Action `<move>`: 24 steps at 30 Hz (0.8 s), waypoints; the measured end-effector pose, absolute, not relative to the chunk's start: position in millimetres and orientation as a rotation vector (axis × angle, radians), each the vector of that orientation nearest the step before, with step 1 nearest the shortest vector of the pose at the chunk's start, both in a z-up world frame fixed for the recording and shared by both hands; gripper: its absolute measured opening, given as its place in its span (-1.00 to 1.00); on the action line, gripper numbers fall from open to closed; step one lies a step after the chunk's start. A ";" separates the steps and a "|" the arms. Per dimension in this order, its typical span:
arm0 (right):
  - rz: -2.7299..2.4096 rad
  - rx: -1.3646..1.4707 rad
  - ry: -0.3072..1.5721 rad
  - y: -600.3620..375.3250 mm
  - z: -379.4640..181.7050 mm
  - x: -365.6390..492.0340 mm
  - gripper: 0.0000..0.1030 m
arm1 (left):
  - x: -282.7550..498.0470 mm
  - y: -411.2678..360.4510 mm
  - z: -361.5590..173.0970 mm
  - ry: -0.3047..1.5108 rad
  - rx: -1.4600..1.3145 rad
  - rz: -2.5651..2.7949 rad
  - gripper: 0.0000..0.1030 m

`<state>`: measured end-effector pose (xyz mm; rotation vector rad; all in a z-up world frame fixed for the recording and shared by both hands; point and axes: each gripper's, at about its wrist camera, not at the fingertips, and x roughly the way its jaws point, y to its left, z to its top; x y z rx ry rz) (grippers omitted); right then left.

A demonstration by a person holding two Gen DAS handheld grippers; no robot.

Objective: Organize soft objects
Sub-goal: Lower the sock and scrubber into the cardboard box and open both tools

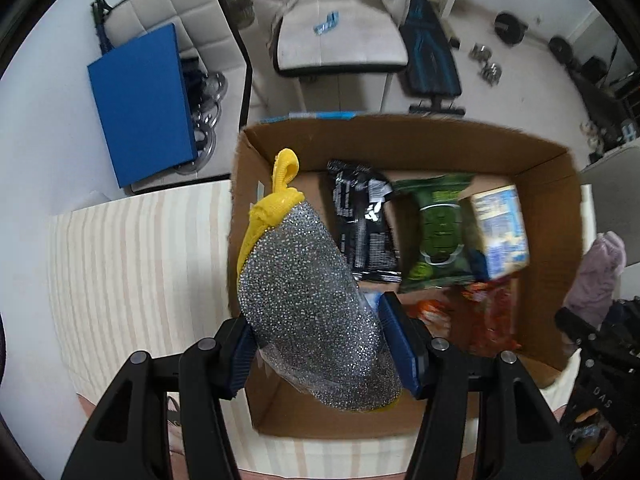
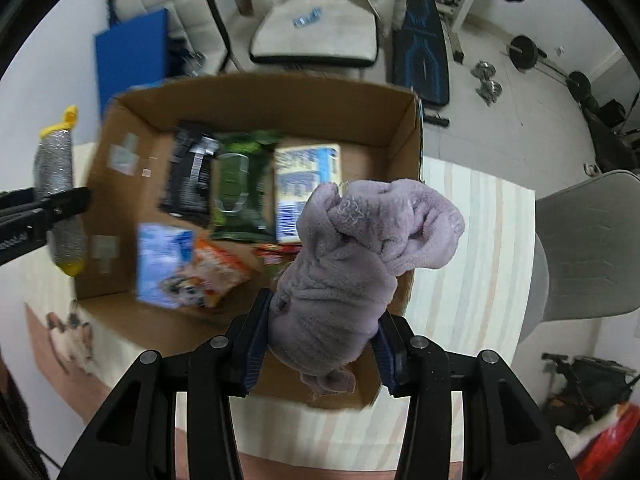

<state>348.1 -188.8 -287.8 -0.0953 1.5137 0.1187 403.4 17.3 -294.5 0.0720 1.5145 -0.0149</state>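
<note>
Two soft things are in the air above the cardboard box (image 1: pixel 400 140), which sits on the striped table (image 1: pixel 132 248). Starting at the box's left wall, the left tool (image 1: pixel 316 350) is clenched on a silver scrubbing sponge (image 1: pixel 304 300) with a yellow loop, which hangs over that wall, partly outside it. Inside, along the far wall, lie a black packet (image 1: pixel 364 224), a green wipes pack (image 1: pixel 438 232) and a blue-and-white carton (image 1: pixel 500 232); nearer are orange snack bags (image 2: pixel 218 276) and what looks like a blue box (image 2: pixel 164 264), though blur makes that uncertain. Toward the box's right near corner, the right tool (image 2: pixel 320 344) grips a crumpled lilac cloth (image 2: pixel 360 256). To place both well, I would shift the sponge rightward past the wall, lower it into the bare near-left floor, and release only once it is low. The cloth would best go down into the near-right gap, clear of the packets.
</note>
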 end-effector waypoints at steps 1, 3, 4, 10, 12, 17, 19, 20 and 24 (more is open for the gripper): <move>0.109 -0.104 1.527 -189.9 -296.9 353.2 -0.06 | 406.7 17.2 -302.4 1.532 0.079 -0.011 0.08; 0.091 -0.123 1.547 -192.1 -310.4 359.9 -0.06 | 413.8 17.7 -322.0 1.569 0.098 0.006 0.08; 0.086 -0.125 1.559 -192.9 -317.5 363.1 -0.06 | 415.8 18.1 -326.4 1.575 0.106 0.017 0.08; 0.050 -0.168 1.613 -195.1 -348.2 376.8 -0.02 | 422.4 20.8 -360.7 1.673 0.077 0.011 0.13; 0.043 -0.163 1.626 -196.5 -353.8 378.8 -0.01 | 421.0 21.6 -364.4 1.690 0.049 -0.006 0.17; 0.038 -0.126 1.628 -200.6 -351.8 379.5 0.25 | 417.4 23.2 -354.6 1.647 0.047 -0.028 0.85; 0.047 -0.113 1.616 -199.9 -347.5 379.9 0.49 | 415.8 25.7 -348.7 1.635 0.030 -0.033 0.89; 0.047 -0.111 1.612 -197.7 -346.8 380.4 0.76 | 413.1 26.0 -345.0 1.625 0.021 -0.037 0.90; 0.040 -0.085 1.588 -195.7 -338.3 380.1 0.93 | 403.5 23.2 -336.8 1.598 0.023 -0.039 0.90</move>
